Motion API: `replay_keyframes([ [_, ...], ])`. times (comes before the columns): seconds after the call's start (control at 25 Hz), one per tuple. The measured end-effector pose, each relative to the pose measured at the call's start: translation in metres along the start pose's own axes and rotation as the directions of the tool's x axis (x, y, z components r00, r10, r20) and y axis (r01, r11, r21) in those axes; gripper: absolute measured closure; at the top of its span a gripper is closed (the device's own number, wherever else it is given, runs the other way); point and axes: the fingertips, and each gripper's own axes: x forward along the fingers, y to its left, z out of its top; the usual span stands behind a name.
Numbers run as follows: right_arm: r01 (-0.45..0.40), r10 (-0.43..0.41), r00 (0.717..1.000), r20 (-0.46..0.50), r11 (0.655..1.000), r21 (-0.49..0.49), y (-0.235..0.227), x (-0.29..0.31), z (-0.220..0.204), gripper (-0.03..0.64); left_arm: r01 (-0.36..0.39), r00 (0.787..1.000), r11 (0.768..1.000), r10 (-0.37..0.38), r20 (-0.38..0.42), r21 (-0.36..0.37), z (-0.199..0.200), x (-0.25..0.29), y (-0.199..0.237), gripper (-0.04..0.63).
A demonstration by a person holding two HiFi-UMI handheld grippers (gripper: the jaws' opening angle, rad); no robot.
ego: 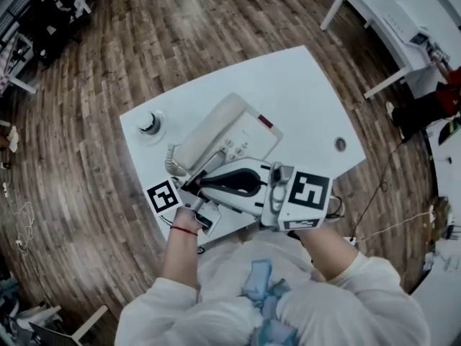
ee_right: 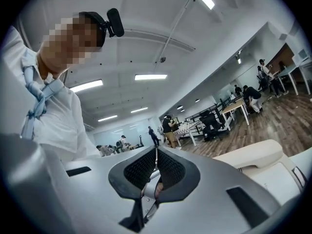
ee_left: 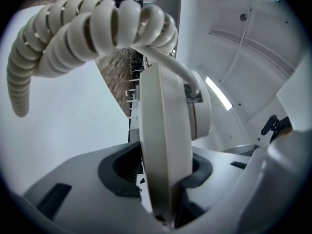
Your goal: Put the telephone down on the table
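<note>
Jaws on the left gripper (ee_left: 163, 182) are clamped across the thin edge of the cream plastic desk telephone (ego: 248, 137), 1 dark ribbed pad on each side of it. A cream coiled cord (ee_left: 97, 28) plugs into the telephone just beyond the grip and loops up and away to the left in the left gripper view. From the head view the telephone sits over the near-left part of the white tabletop (ego: 302, 92), with its long cream handset (ego: 209, 132) lying along the far-left side of the base. Whether the base touches the tabletop, I cannot tell from where I stand. The right gripper (ee_right: 156, 167) has its 2 jaws pressed together with nothing between them. It lies level beside the telephone's near edge, crossing in front of the person's white shirt (ee_right: 53, 126). A small round dark-topped knob on a white disc (ego: 149, 123) stands near the table's left corner, apart from the telephone. A small grey round cap (ego: 340, 144) is set in the tabletop at the right. Brown wooden plank floor (ego: 180, 27) surrounds the table.
</note>
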Motion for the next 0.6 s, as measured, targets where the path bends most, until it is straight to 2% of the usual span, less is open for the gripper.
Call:
replay_keyframes([
  [0.24,-0.038,0.04,0.997,-0.063,0.999,0.023,-0.008,0.002,-0.009,0.583,0.016,1.0,1.0,-0.016,0.013,-0.018,-0.001,0.007,0.002,0.426],
  [0.6,-0.053,0.058,0.994,-0.088,0.997,0.051,-0.019,-0.008,-0.013,0.583,0.037,0.998,0.998,-0.035,0.052,-0.046,-0.004,0.013,0.009,0.426],
])
